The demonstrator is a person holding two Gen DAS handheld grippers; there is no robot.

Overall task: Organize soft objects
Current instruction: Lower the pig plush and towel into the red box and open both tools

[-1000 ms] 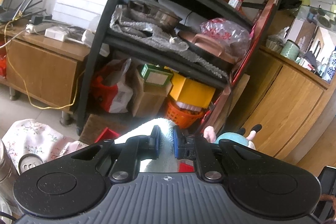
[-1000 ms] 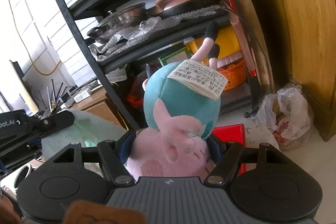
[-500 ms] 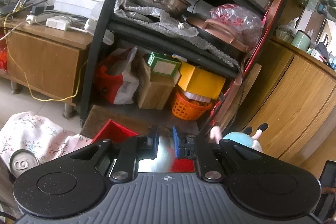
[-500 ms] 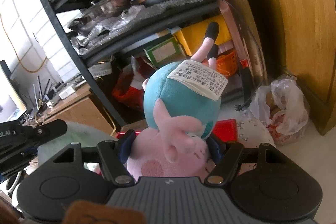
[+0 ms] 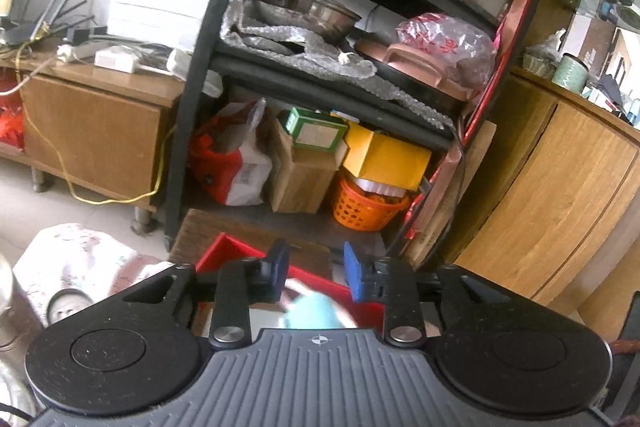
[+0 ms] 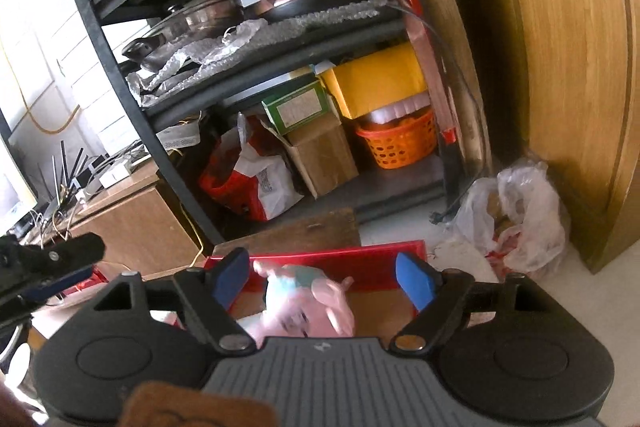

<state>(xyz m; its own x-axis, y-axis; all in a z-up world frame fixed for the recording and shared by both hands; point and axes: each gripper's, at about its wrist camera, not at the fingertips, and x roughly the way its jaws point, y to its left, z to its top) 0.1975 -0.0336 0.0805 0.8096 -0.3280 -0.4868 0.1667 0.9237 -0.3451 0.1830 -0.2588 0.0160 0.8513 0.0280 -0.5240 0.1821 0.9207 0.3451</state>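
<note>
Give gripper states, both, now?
Left gripper: jaws just opened, nothing held.
Right gripper: jaws just opened wide, plush toy released, blurred over red box.

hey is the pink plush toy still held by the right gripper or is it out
Out. The right gripper has just been opening; its blue pads stand clear of the pink plush toy, blurred over the red box.
</note>
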